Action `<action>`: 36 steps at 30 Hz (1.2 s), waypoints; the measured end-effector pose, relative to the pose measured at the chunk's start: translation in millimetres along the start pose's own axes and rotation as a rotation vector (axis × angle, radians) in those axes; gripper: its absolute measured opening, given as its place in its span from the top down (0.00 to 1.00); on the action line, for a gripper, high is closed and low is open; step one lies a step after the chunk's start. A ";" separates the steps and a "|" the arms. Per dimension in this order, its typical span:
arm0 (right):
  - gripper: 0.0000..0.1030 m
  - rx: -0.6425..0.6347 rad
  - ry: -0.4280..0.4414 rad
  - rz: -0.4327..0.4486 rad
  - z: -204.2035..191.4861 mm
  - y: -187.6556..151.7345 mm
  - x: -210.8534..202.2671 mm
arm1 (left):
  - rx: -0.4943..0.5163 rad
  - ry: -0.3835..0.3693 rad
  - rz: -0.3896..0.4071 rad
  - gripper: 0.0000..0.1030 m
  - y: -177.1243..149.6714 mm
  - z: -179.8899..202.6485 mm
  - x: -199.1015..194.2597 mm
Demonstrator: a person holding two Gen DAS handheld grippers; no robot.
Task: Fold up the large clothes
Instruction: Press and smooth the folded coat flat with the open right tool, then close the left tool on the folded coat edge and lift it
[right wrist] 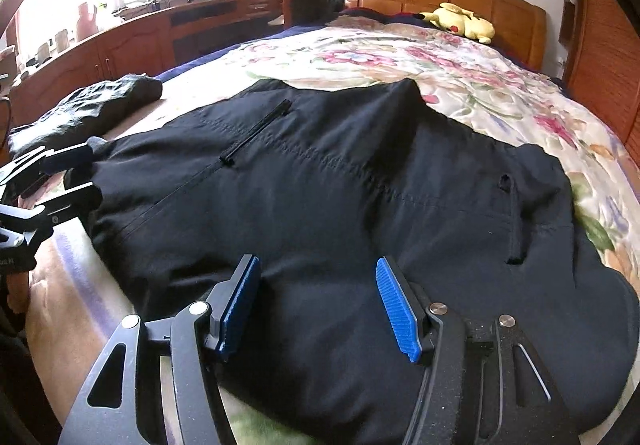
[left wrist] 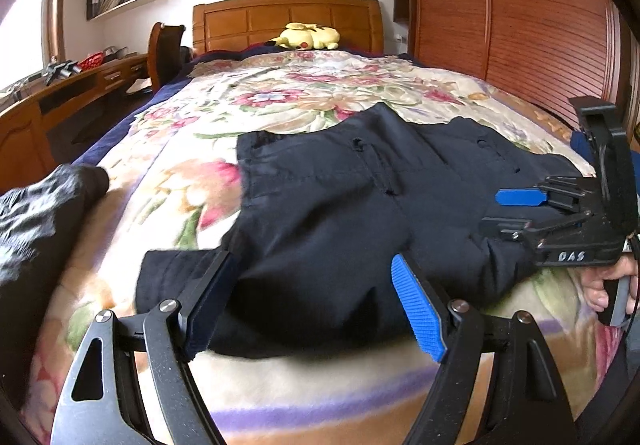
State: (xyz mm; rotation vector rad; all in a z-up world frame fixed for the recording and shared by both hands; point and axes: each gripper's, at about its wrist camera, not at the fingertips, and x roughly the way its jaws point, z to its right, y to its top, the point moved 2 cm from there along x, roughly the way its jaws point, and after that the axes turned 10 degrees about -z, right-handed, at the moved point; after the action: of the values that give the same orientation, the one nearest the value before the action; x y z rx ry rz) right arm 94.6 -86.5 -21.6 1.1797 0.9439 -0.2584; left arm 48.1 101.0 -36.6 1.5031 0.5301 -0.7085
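Observation:
A large black garment with zip pockets lies spread on the floral bedspread, near the bed's foot. It fills the right wrist view. My left gripper is open, its fingers just over the garment's near edge on the left side. It also shows at the left of the right wrist view. My right gripper is open over the garment's near right part, and shows at the right edge of the left wrist view. Neither holds cloth.
A crumpled dark garment lies at the bed's left edge. A yellow plush toy sits by the wooden headboard. A desk and chair stand left of the bed, a wooden wardrobe right.

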 end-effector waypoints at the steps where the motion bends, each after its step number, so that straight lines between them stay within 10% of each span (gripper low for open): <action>1: 0.39 0.003 0.005 0.004 0.2 -2.3 -3.2 | -0.010 0.008 0.002 0.22 -1.9 -3.1 -2.3; 30: 0.38 0.049 -0.066 0.026 16.0 -27.7 -27.7 | -0.186 -0.005 -0.078 0.22 -20.4 -44.2 7.7; 36: 0.37 0.044 -0.066 0.025 17.3 -28.4 -26.9 | -0.162 -0.011 -0.080 0.35 -17.6 -35.1 11.2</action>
State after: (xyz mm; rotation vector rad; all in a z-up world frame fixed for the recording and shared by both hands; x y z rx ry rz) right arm 69.1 -120.7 -19.6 1.2155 0.8687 -0.2981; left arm 47.4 136.0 -57.7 1.3325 0.6272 -0.7177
